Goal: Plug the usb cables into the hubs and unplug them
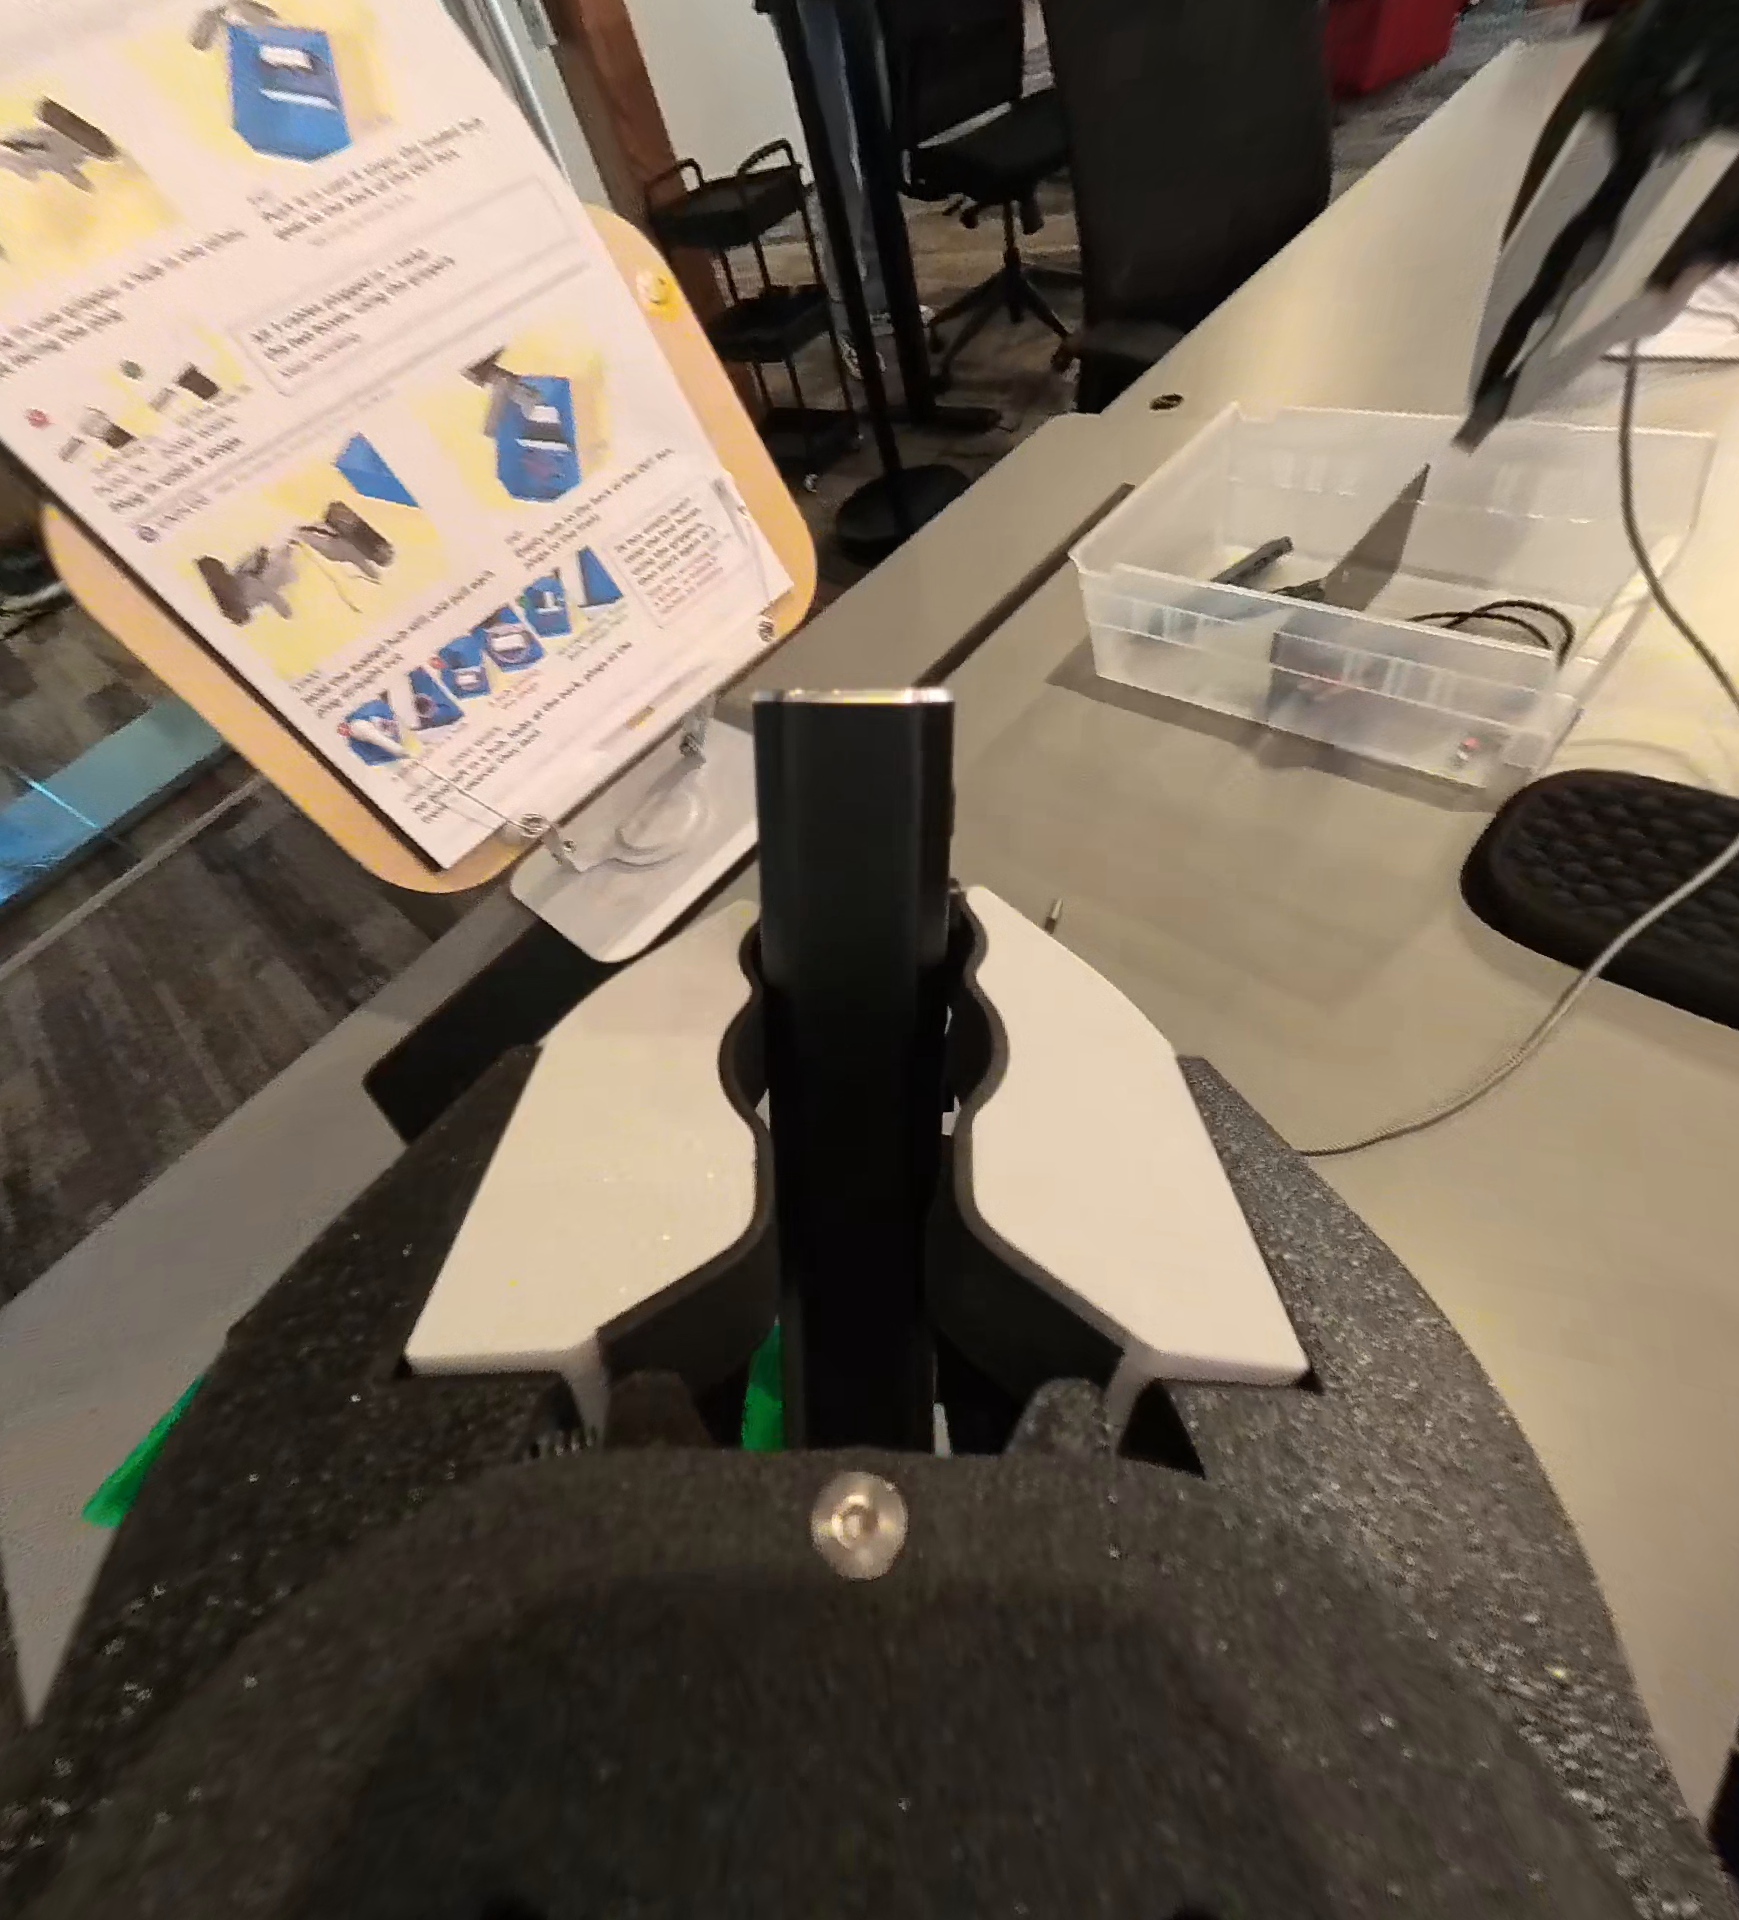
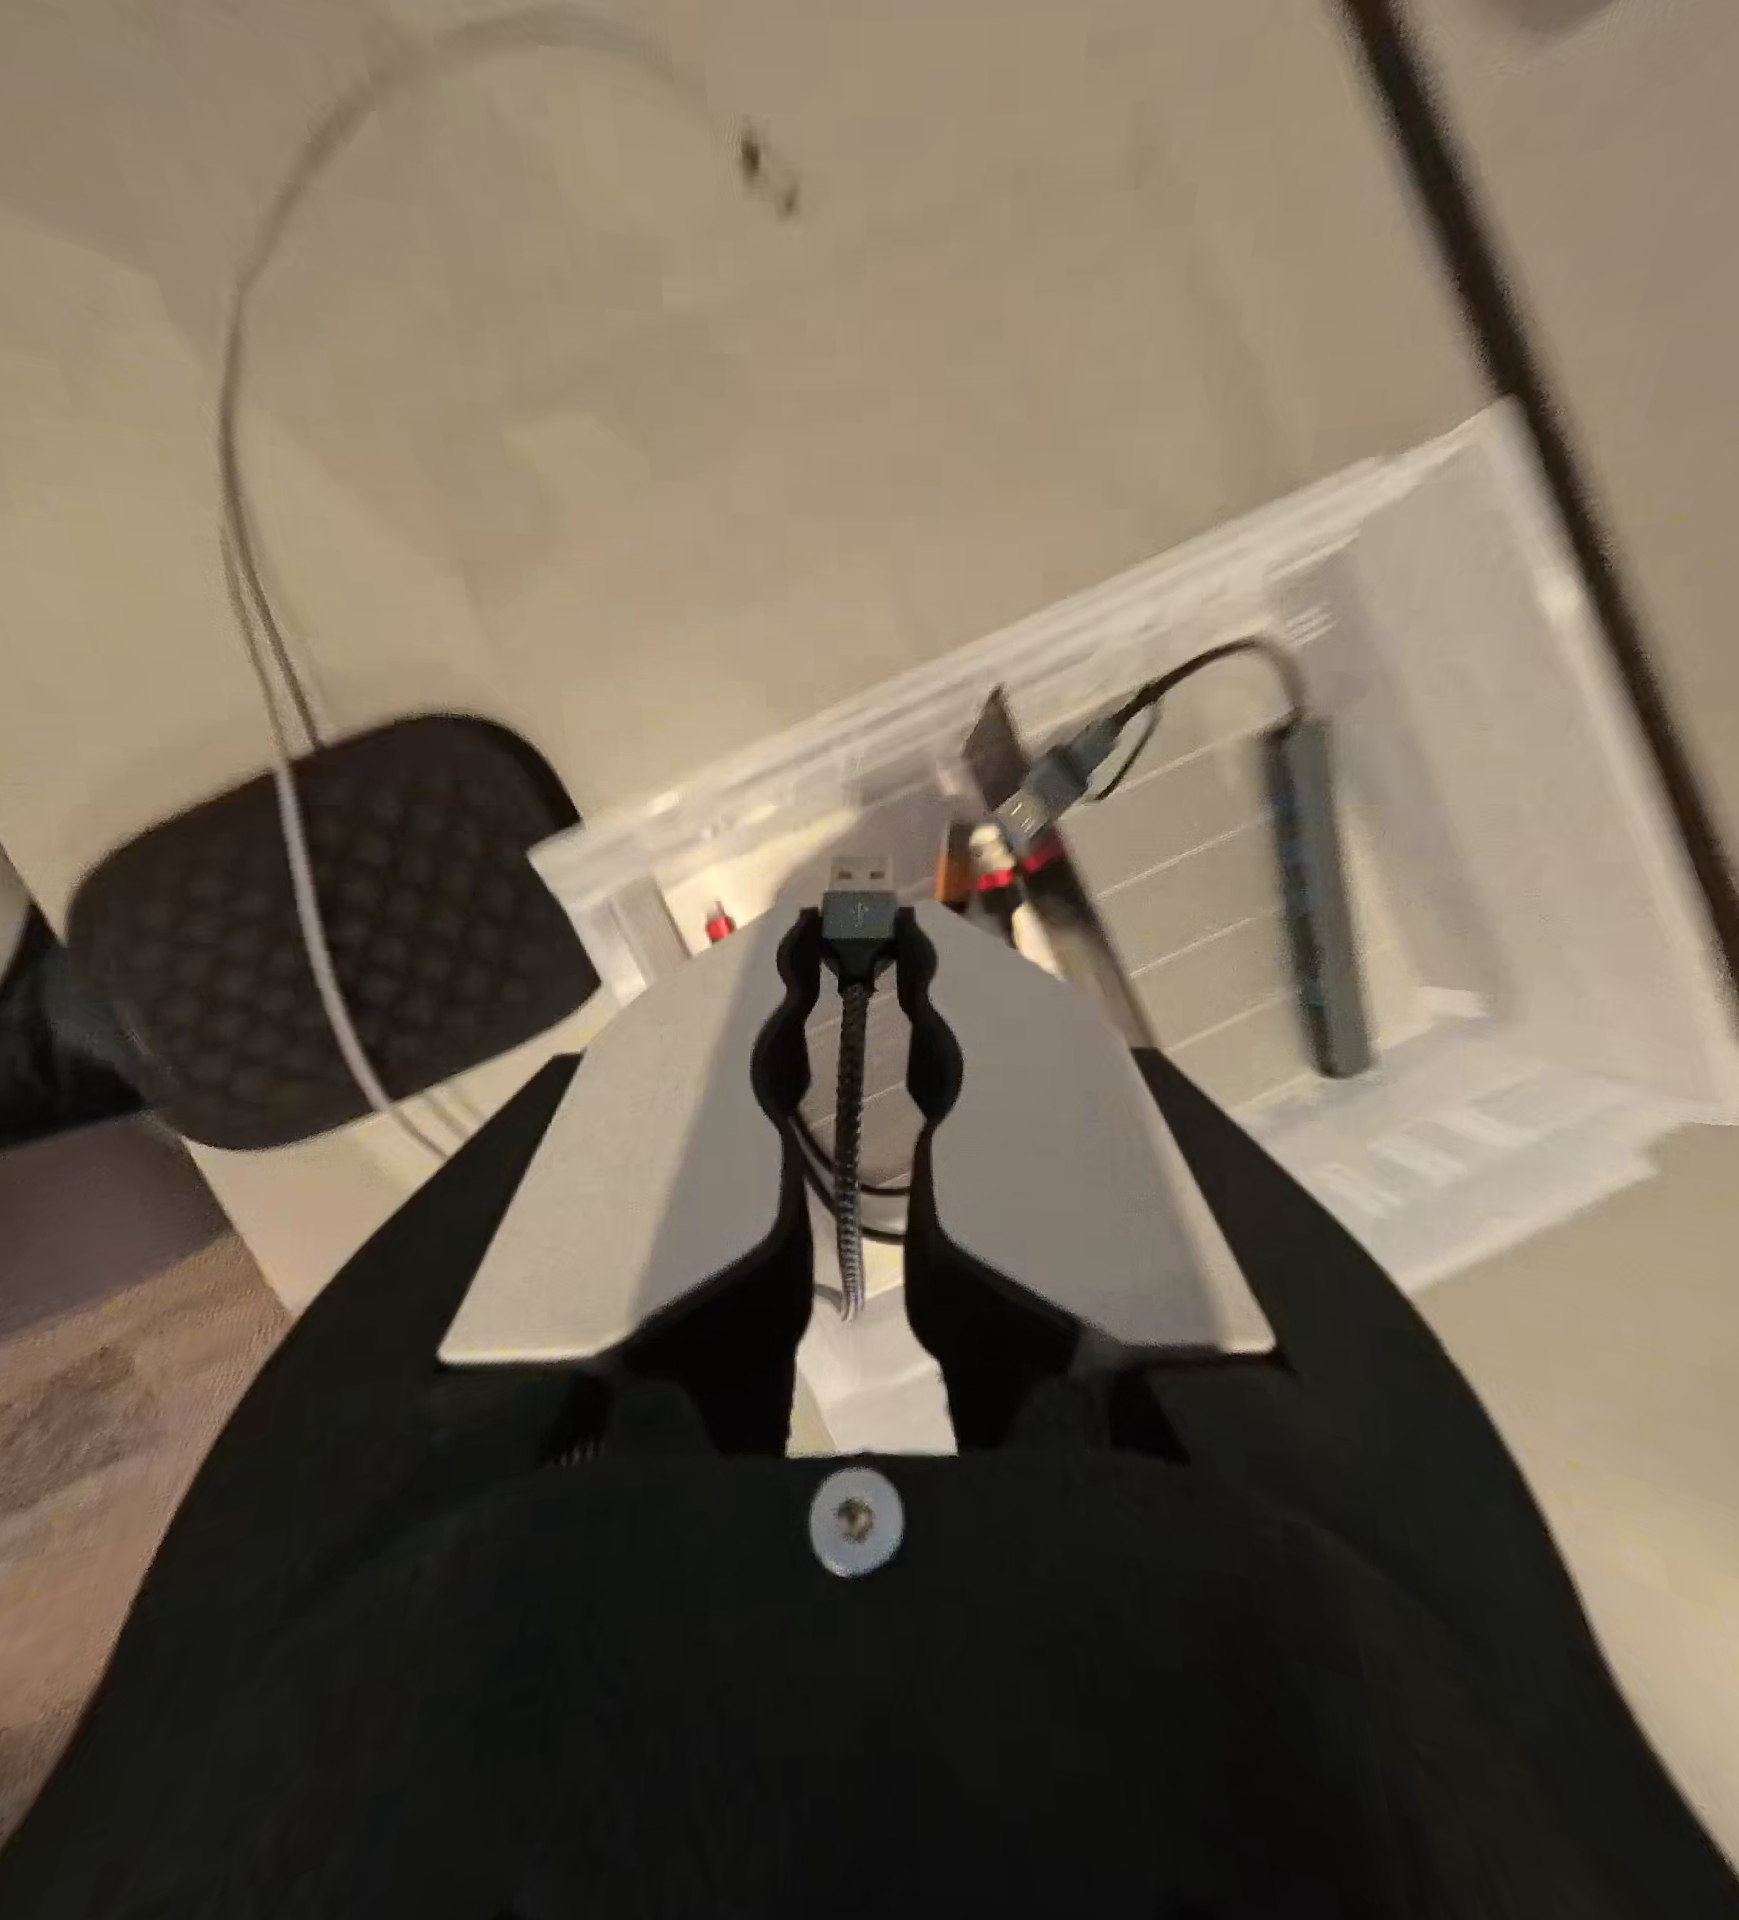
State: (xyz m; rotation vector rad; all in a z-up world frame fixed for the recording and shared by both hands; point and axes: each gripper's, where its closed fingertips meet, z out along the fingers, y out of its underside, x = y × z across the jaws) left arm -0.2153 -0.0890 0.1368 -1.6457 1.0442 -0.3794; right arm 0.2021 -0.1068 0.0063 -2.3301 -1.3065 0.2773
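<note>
My left gripper is shut on a long black hub that stands upright between its fingers, its silver end pointing up above the beige table. My right gripper is shut on a braided USB cable; the metal plug sticks out past the fingertips. It hovers above a clear plastic tray. The right gripper also shows blurred at the top right of the left wrist view. A slim grey hub with its own short cable lies in the tray.
The clear tray sits on the table with cables inside. A black mesh pad lies to the right, with a grey cable across it. A tilted instruction board stands at the table's left edge. Chairs and a cart stand behind. The gap from one gripper's tips to the other's is roughly 45 cm.
</note>
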